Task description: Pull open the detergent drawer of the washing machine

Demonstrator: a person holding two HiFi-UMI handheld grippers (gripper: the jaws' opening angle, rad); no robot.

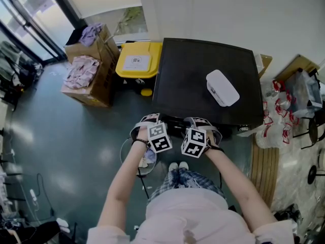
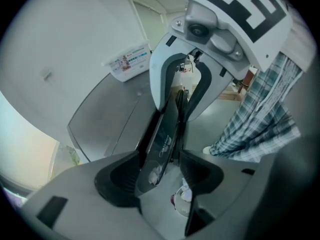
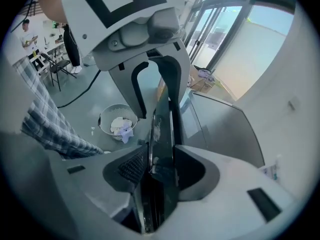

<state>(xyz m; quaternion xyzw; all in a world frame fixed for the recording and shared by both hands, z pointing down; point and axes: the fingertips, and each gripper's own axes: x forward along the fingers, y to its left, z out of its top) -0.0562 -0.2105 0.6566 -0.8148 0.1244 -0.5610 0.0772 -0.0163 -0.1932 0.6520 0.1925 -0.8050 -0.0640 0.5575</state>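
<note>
The black washing machine [image 1: 203, 80] stands in front of me, seen from above in the head view. Both grippers meet at its front top edge, on a glossy black drawer front [image 3: 162, 129] that runs edge-on between their jaws. My right gripper [image 3: 160, 171] has both pads pressed on that panel; it also shows in the head view as the right gripper [image 1: 202, 123]. My left gripper [image 2: 159, 176] straddles the same panel [image 2: 165, 134], which lies against its left pad with floor showing beside the right pad. In the head view the left gripper [image 1: 152, 122] sits just left of the right one.
A white box [image 1: 222, 88] lies on the machine's top. A wire basket with cloths [image 1: 144, 159] stands on the floor by my feet. A yellow bin [image 1: 138, 62] and cardboard boxes [image 1: 89, 78] stand to the machine's left, plastic bags [image 1: 277, 116] to its right.
</note>
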